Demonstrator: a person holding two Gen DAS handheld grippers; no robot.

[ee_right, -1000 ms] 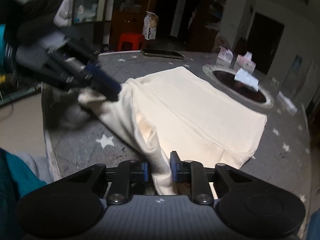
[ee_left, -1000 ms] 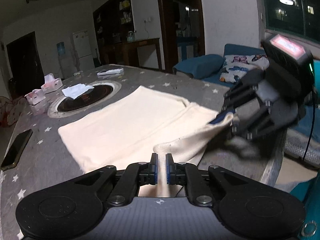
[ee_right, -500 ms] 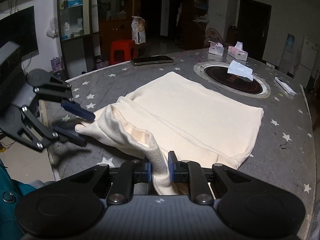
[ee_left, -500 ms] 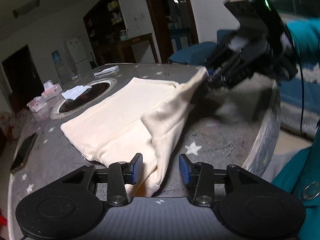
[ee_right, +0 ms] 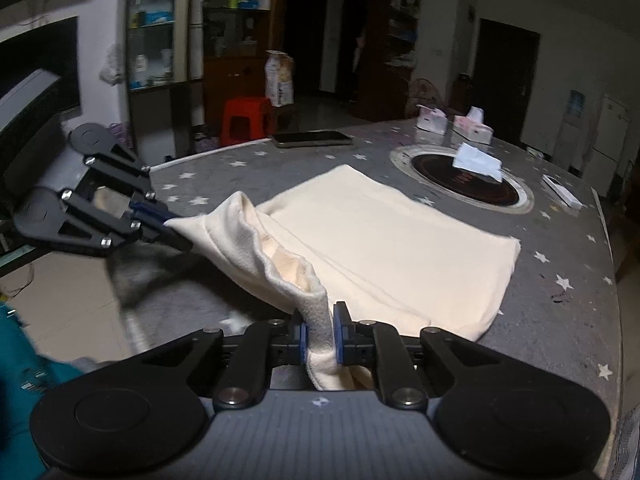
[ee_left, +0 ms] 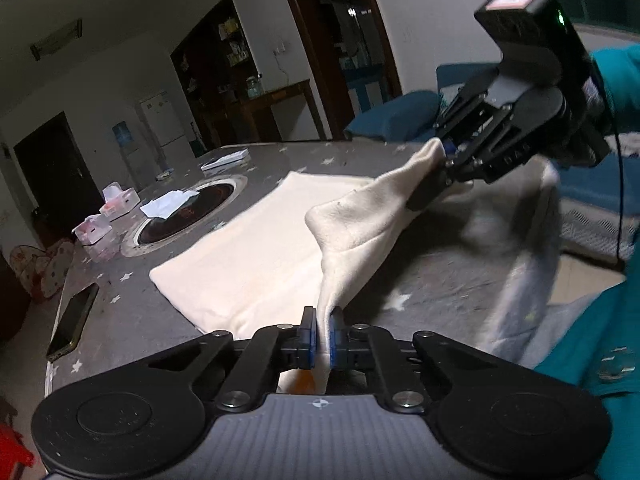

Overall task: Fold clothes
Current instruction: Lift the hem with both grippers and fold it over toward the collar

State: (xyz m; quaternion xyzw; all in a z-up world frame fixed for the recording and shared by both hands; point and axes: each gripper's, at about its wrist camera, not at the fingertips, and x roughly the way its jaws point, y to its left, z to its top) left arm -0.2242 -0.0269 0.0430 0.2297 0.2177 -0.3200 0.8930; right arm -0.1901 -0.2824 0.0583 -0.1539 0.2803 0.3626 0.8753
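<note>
A cream garment [ee_left: 256,256] lies mostly flat on the grey star-patterned table [ee_left: 120,320]; it also shows in the right wrist view [ee_right: 384,240]. Its near edge is lifted off the table and stretched between both grippers. My left gripper [ee_left: 323,336] is shut on one end of that lifted edge. My right gripper [ee_right: 320,332] is shut on the other end. The right gripper also shows in the left wrist view [ee_left: 444,152], and the left gripper in the right wrist view [ee_right: 160,220].
A round black inset hob [ee_right: 464,184] with a white tissue [ee_right: 476,160] sits further in. Tissue boxes [ee_right: 472,128], a phone [ee_right: 312,138], a second phone [ee_left: 74,320] and a white flat box [ee_right: 562,190] lie on the table. The table edge is near me.
The left gripper, shut a second ago, opened half a second ago and is now shut again on the garment edge. The edge is raised higher between the grippers.
</note>
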